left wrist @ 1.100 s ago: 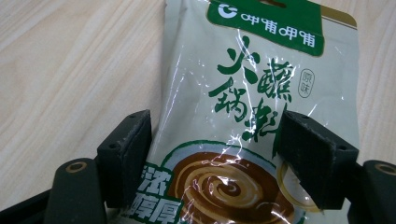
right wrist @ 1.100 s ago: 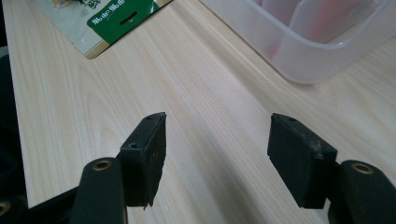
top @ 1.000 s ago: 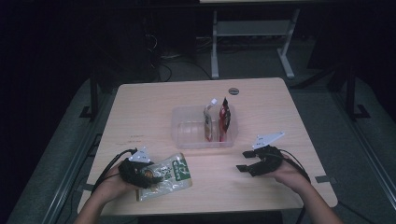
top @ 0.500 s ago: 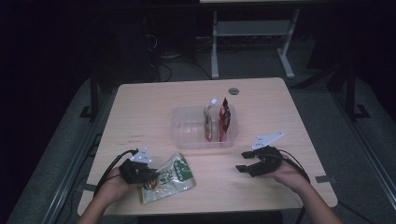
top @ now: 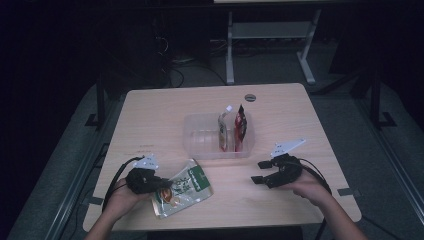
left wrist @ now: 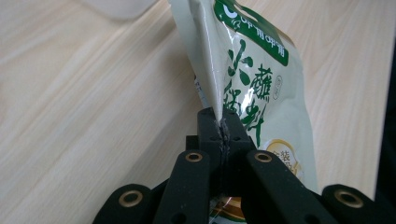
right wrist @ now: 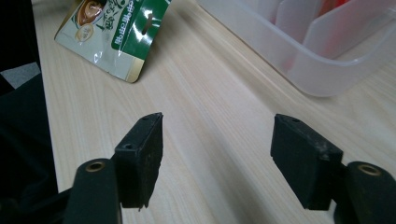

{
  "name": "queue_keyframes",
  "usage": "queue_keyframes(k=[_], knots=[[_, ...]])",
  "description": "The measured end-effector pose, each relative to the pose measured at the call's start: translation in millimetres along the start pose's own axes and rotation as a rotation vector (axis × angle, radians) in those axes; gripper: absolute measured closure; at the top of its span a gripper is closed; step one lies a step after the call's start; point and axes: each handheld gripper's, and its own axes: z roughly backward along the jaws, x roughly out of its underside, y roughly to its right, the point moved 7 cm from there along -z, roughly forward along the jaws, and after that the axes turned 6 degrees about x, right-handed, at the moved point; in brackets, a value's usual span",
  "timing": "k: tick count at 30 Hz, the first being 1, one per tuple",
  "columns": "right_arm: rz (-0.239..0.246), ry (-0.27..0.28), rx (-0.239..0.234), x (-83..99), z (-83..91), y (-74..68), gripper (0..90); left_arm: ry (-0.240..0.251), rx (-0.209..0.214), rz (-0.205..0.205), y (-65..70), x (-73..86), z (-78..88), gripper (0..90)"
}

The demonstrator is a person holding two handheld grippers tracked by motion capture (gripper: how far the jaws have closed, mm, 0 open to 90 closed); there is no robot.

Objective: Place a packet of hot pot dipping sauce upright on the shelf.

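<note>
Green-and-cream snack pouch (top: 182,194) at near left of wooden table (top: 160,120), side seam pinched between just-closed jaws of left gripper (left wrist: 221,128); right gripper (top: 261,172) at near right, jaws spread, nothing between, lately widening; clear plastic bin (top: 200,137) mid-table holding upright packets (top: 232,131).

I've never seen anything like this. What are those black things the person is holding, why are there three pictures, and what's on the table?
A person holds a two-jawed clamp in each hand. The high view looks down on the wooden table; the other two pictures come from cameras riding on each clamp. The left hand-held gripper has just closed on an edge of a green and cream snack pouch. The right hand-held gripper holds nothing; its jaws stand apart above bare wood. A clear plastic bin mid-table holds two upright packets.
</note>
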Motion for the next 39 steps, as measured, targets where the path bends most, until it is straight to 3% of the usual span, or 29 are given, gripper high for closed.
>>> queue_keyframes(k=[8, 18, 27, 32, 39], knots=[[0.011, 0.008, -0.038, -11.0, -3.6, -9.6, 30.4, 0.051, 0.018, -0.028, 14.1, -16.9, -3.0, 89.4], [0.062, 0.013, -0.104, -40.2, -13.7, -28.7, 28.9, 0.058, 0.036, -0.073, 24.8, -36.6, -9.1, 89.3], [0.05, 0.025, -0.183, -66.0, -26.3, -37.5, 25.6, 0.055, 0.028, -0.093, 28.7, -58.4, -21.7, 89.3], [0.057, 0.011, -0.185, -68.7, -36.8, -41.1, 25.1, 0.079, 0.04, -0.108, 35.7, -66.0, -27.4, 89.4], [0.05, 0.013, -0.201, -65.9, -44.6, -41.2, 24.9, 0.111, 0.048, -0.146, 42.6, -71.7, -20.2, 89.3]])
